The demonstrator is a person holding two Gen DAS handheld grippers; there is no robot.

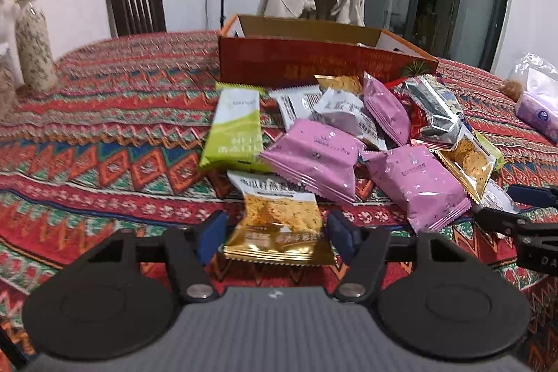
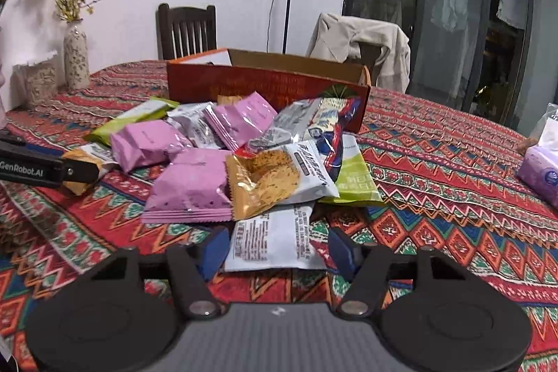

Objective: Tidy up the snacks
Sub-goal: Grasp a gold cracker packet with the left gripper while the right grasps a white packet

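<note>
The left gripper (image 1: 275, 234) has its blue fingers (image 1: 209, 237) set on either side of a gold snack packet (image 1: 279, 229), both pads at the packet's edges, grasping it low over the worktop (image 1: 104, 114); the right gripper (image 2: 277, 250) likewise brackets a white snack packet (image 2: 272, 239) lying label-up, though contact on its right side cannot be confirmed. Beyond both lies the snack pile (image 1: 348, 135) of pink, green, silver and gold packets, heaped on the patterned cloth; behind it stands an open red cardboard box (image 1: 314, 58); a vase (image 1: 35, 47) stands far left.
</note>
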